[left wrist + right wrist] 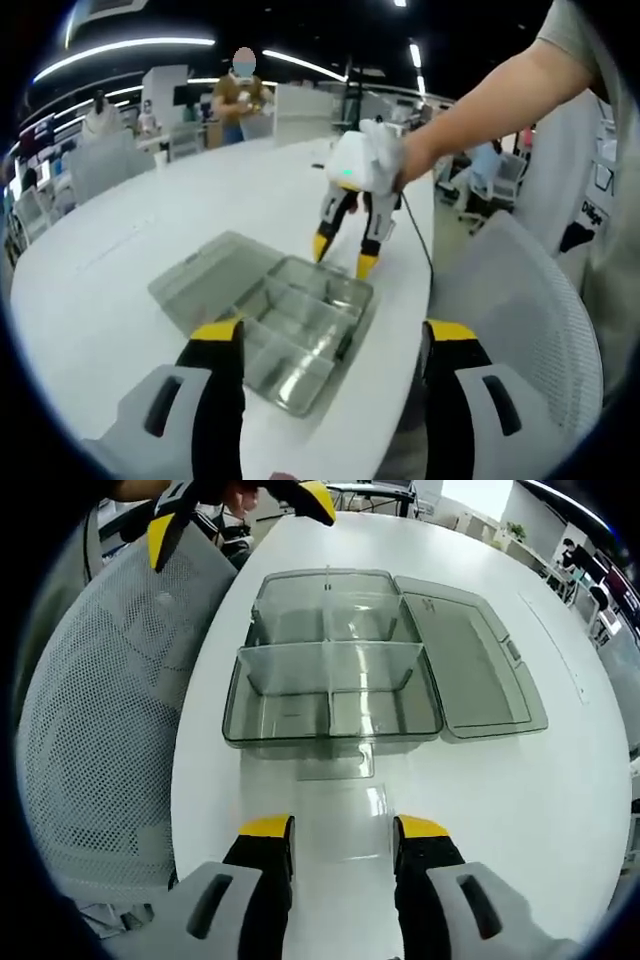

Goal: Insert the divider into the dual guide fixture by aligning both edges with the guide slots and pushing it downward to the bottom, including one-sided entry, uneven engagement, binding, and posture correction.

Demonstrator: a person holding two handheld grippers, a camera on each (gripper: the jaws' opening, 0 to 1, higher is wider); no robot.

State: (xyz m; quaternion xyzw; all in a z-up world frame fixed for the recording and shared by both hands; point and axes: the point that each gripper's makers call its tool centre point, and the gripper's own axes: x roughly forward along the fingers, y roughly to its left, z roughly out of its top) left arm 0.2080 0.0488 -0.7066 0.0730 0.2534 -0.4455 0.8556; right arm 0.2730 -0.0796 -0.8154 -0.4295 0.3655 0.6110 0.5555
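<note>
White table, and the right gripper pinches a clear divider, thin, light, slick; grip its top edge. Fixture box just ahead. Left gripper wide, empty.

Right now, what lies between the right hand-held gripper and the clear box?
A clear divider on the white table, its near end between the jaws; the right gripper view shows it.
</note>
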